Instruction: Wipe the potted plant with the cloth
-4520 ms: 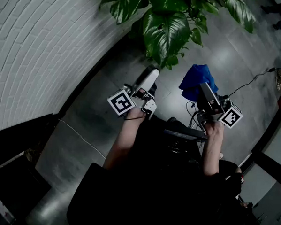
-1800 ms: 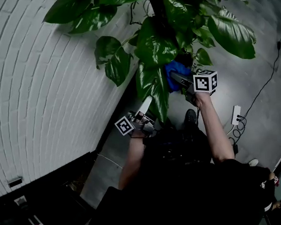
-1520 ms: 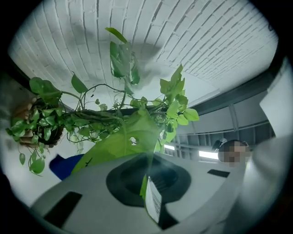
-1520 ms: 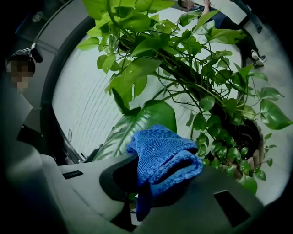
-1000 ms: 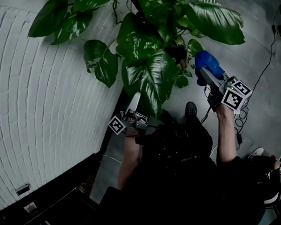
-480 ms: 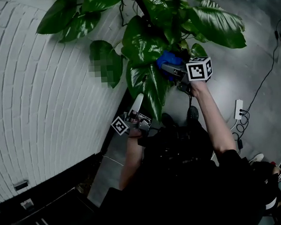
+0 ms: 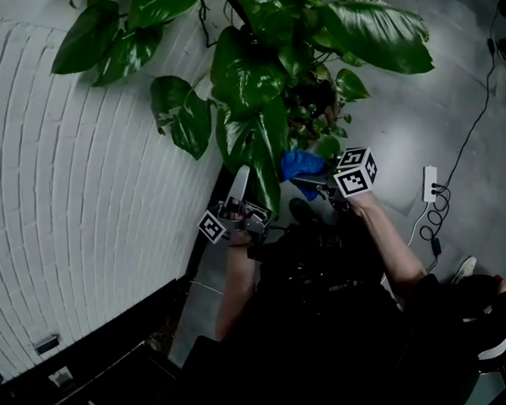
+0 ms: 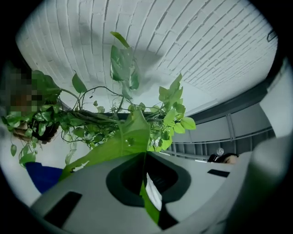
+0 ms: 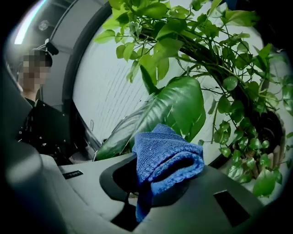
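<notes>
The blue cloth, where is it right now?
In the head view the blue cloth is just right of centre, clamped in the right gripper, beside the large hanging leaf of the potted plant.

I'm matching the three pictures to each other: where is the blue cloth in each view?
Head view: blue cloth, near centre.
Left gripper view: lower left edge.
Right gripper view: centre, clamped between the jaws.
Shared landmark: white brick wall.

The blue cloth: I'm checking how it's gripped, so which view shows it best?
The right gripper view: the blue cloth sits large and centred, folded, pinched in the right claw. The head view shows a small blue patch beside a leaf. The left gripper view catches a blue corner at lower left.
</notes>
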Demonstrator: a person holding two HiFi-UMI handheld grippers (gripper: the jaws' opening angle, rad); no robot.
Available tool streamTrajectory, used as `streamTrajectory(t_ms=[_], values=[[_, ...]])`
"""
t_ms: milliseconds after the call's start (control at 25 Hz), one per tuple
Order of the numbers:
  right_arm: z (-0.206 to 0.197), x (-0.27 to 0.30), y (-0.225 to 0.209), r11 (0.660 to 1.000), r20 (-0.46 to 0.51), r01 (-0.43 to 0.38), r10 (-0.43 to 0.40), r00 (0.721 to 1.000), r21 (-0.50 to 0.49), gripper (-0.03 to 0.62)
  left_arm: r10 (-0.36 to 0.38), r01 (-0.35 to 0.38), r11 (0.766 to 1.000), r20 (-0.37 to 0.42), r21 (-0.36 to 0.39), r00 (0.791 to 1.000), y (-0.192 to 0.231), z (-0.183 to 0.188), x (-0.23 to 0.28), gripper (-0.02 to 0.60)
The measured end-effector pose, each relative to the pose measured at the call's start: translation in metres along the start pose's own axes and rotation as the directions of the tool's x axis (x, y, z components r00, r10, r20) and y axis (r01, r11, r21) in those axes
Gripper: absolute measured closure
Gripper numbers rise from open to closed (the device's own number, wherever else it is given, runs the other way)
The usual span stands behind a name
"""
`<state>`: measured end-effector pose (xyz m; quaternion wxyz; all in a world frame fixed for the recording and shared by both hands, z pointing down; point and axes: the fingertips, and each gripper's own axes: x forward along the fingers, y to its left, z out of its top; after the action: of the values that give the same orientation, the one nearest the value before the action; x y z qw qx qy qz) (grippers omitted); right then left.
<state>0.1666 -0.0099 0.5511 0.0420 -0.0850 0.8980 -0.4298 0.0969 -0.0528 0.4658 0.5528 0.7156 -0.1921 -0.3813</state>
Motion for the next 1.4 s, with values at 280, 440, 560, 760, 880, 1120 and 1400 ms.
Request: streamTrajectory(t_ms=[280,440,560,760,880,1120,1400], values=[[0.03,-0.09,0.011,0.994,0.223,0.101,-0.091,0.971,-0.037,0.534,0.008,-0.008,1.0,0.006,0.007,1.0,-0.003,0.005,0.003,0.558],[0.087,-0.135,0.029,0.97,0.384,0.178,-0.103,0.918,-0.164,0.534,-0.004,0.004,1.0,0.002,-0.005,1.0,-0.007,0.004,0.005,0.558],[0.119,-0.127,0.046,0.956,0.411,0.149,-0.033,0.911,-0.253,0.534,-0.01,0.01,1.0,0.004,-0.016,1.0,-0.008,0.001,0.006,0.558],[0.114,-0.052,0.056,0.958,0.256,0.01,0.067,0.964,-0.287,0.534,-0.025,0.026,0.999,0.016,-0.031,1.0,-0.01,-0.005,0.011,0.558],[0.082,-0.018,0.054,0.968,0.16,-0.056,0.097,0.982,-0.245,0.534,-0.034,0.034,0.999,0.02,-0.037,0.999,-0.011,-0.005,0.013,0.558],[0.034,0.003,0.054,0.972,0.032,-0.1,0.109,0.994,-0.212,0.534,-0.049,0.05,0.997,0.027,-0.057,0.998,-0.013,-0.005,0.015,0.558],[-0.024,0.007,0.05,0.957,-0.191,-0.125,0.075,0.979,-0.263,0.534,-0.055,0.058,0.995,0.039,-0.076,0.998,-0.009,-0.003,0.012,0.558]])
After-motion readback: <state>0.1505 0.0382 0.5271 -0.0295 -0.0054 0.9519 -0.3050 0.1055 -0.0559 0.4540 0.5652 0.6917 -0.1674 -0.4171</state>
